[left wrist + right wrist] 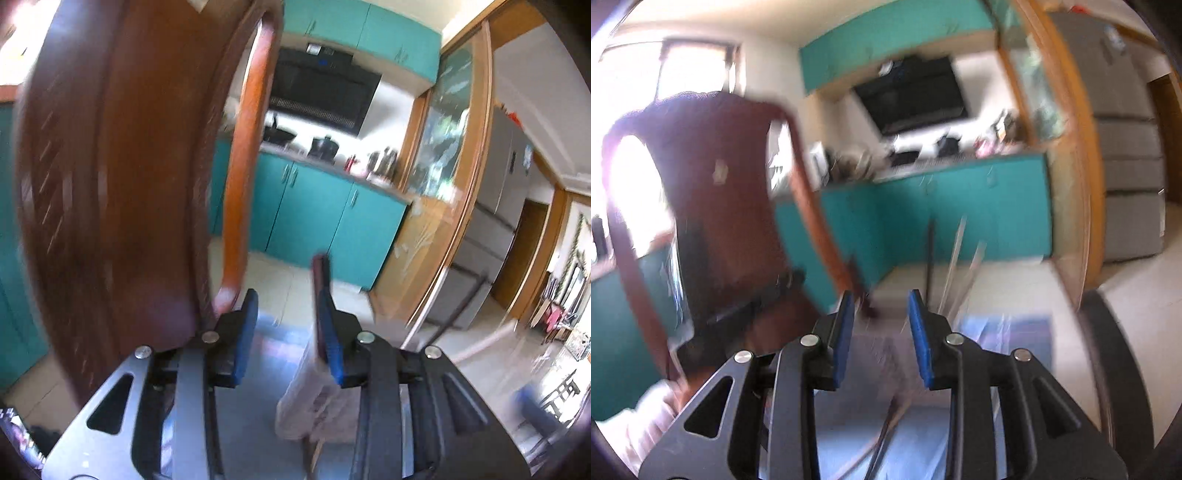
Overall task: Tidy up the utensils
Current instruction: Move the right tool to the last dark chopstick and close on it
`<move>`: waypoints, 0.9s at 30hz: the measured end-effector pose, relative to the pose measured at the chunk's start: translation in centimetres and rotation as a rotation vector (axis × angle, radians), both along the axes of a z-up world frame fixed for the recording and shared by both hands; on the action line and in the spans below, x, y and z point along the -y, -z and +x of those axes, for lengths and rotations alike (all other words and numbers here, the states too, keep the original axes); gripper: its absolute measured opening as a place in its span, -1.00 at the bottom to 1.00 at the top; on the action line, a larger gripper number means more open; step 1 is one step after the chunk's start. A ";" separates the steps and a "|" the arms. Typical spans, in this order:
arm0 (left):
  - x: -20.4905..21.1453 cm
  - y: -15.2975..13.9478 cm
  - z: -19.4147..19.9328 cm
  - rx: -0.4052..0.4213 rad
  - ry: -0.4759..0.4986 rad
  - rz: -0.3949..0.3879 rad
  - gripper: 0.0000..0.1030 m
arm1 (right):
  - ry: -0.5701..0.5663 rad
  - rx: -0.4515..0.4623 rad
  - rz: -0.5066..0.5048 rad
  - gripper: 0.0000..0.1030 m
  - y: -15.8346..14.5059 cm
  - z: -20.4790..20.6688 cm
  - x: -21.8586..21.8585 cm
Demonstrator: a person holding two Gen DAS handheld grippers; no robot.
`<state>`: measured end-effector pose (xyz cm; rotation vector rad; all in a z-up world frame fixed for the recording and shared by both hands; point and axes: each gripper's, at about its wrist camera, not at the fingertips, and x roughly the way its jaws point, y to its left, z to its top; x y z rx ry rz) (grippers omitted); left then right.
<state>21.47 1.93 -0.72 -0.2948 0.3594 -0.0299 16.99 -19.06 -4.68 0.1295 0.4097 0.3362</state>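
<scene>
The utensils, thin rods that may be chopsticks (pixel 955 266), stand blurred just beyond the right gripper (pixel 881 314), rising from something below that motion blur hides; more thin sticks (pixel 882 443) lie on the pale blue surface (pixel 1008 328) under the gripper body. The right gripper's jaws stand moderately apart with nothing between the blue pads (pixel 918 332); it hangs just short of the rods, probably lined up to reach them. In the left wrist view a dark reddish, flat-ended piece (pixel 320 273) lies against the inner face of the right-hand pad of the left gripper (pixel 286 325), above what looks like a pale plastic bag (pixel 314 398). The jaws stand apart, so the piece rests against one pad rather than being clamped; what it is cannot be told. To the left a brown wooden chair back (pixel 122 177) stands close. Far off run the teal cabinets (pixel 325 218) and black range hood (pixel 321 88).
</scene>
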 end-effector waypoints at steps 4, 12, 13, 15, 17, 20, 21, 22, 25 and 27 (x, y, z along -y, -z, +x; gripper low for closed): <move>-0.2 3.0 -0.7 -0.133 -0.028 -0.007 -0.32 | -0.025 -0.316 0.008 -0.41 7.3 4.6 -0.9; -1.0 4.8 -0.1 -0.280 -0.054 0.045 0.03 | -0.075 -0.486 0.018 -0.41 11.8 6.6 -2.7; -1.2 4.8 -0.1 -0.284 -0.055 0.045 0.03 | -0.085 -0.491 -0.003 -0.40 12.1 6.4 -3.2; -1.5 4.9 -0.2 -0.295 -0.053 0.044 0.06 | -0.086 -0.511 -0.077 -0.32 12.9 6.6 -4.6; -1.6 5.0 -0.2 -0.300 -0.057 0.049 0.07 | -0.079 -0.530 -0.128 -0.32 13.9 6.6 -5.6; -1.7 5.0 -0.3 -0.299 -0.057 0.055 0.08 | -0.065 -0.508 -0.172 -0.32 14.1 6.3 -6.2; -1.7 5.1 -0.5 -0.298 -0.056 0.056 0.08 | -0.063 -0.503 -0.177 -0.32 14.0 6.2 -6.3; -1.7 5.1 -0.4 -0.299 -0.055 0.057 0.08 | -0.059 -0.503 -0.171 -0.32 14.1 6.2 -6.2; -1.5 5.2 -0.3 -0.306 -0.052 0.062 0.09 | -0.051 -0.518 -0.138 -0.67 14.2 6.2 -5.8; -1.2 5.3 -0.2 -0.311 -0.046 0.067 0.09 | -0.044 -0.526 -0.111 -0.80 14.2 6.1 -5.2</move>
